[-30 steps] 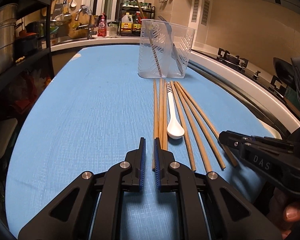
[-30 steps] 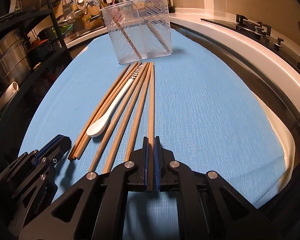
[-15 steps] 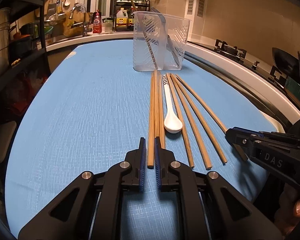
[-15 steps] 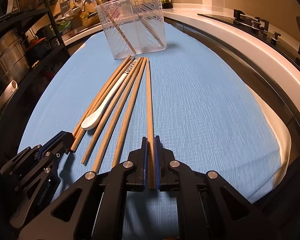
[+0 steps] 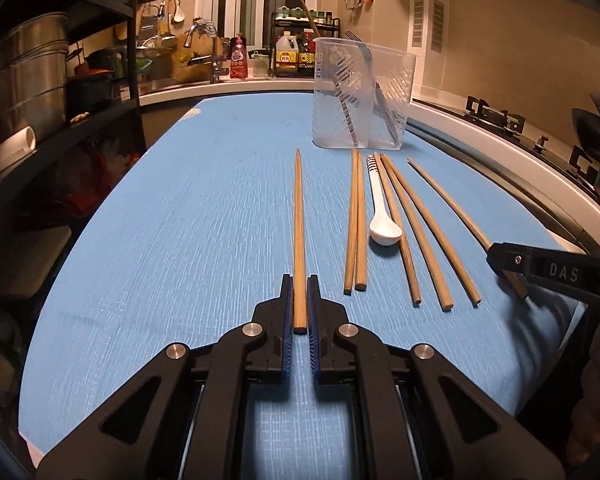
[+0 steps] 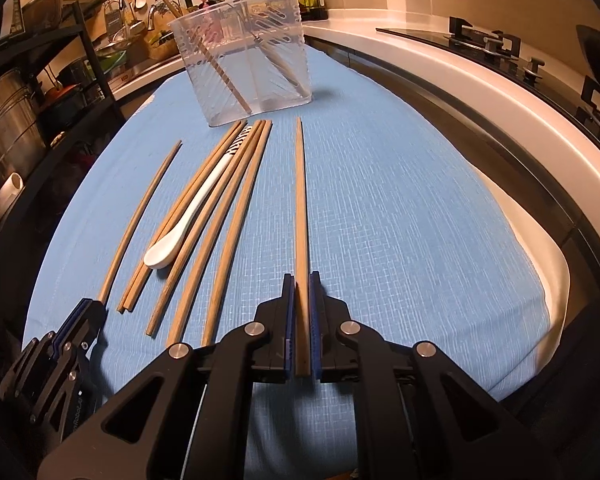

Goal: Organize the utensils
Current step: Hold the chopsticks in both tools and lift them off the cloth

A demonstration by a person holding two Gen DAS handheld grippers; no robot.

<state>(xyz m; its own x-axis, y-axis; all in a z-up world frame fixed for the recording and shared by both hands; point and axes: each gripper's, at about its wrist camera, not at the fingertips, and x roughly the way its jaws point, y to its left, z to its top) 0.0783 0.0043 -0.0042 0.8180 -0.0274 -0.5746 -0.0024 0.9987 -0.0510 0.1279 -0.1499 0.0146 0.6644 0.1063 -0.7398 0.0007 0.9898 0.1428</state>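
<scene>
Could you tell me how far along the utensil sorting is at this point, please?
Early on. Done: the clear holder already contains a few utensils, a fork among them. In hand: the left gripper and the right gripper are each shut on one chopstick. Left: five loose chopsticks and the white spoon lie on the blue cloth.
</scene>
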